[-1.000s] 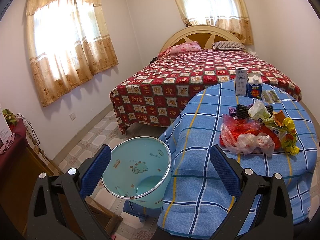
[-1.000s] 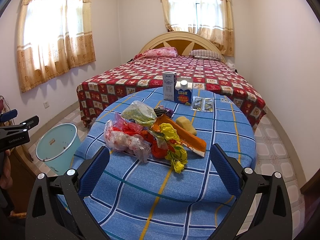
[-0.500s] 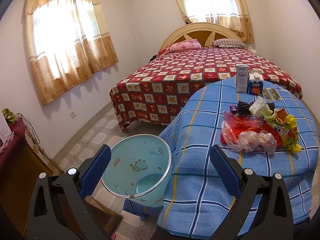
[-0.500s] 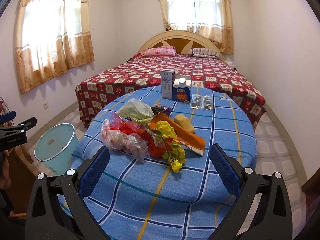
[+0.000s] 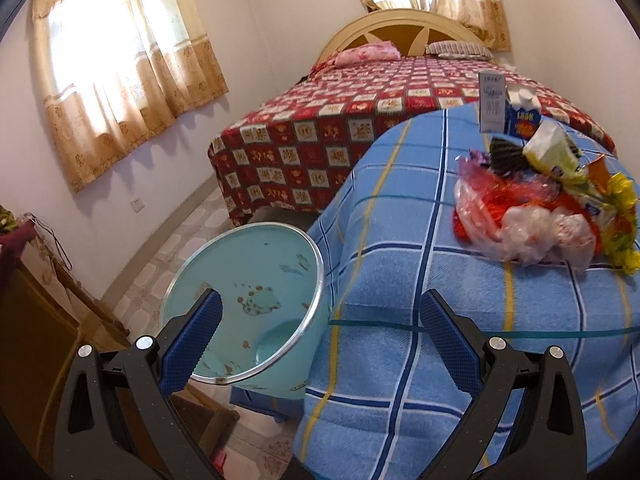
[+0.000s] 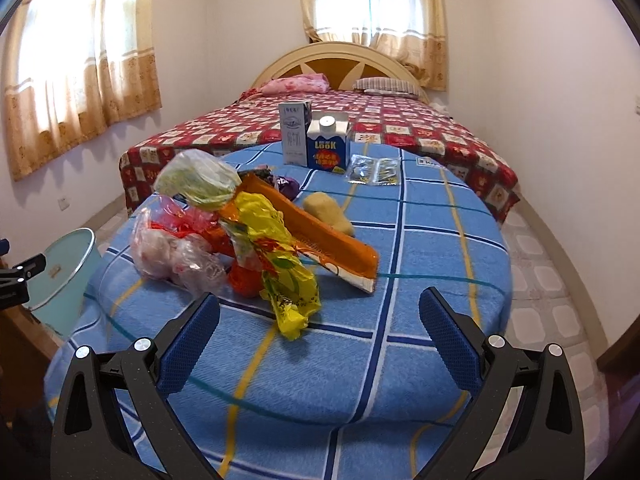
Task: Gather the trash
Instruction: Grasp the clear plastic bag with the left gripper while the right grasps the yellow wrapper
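Observation:
A heap of trash (image 6: 240,240) lies on the round table with the blue checked cloth (image 6: 420,280): clear and red plastic bags, a yellow wrapper (image 6: 280,264), an orange box (image 6: 316,232), a green bag. The heap also shows in the left wrist view (image 5: 532,216). A pale blue bin (image 5: 248,304) stands on the floor left of the table; it also shows in the right wrist view (image 6: 60,268). My left gripper (image 5: 320,336) is open and empty above the bin's rim. My right gripper (image 6: 320,336) is open and empty, just short of the yellow wrapper.
Two cartons (image 6: 316,140) and foil packets (image 6: 372,170) stand at the table's far side, with a yellow sponge (image 6: 328,212) nearby. A bed with a red quilt (image 6: 360,120) is behind. A wooden cabinet (image 5: 28,320) stands left of the bin.
Both grippers have moved forward and lower. The bin and the trash heap now look closer. Nothing has been picked up.

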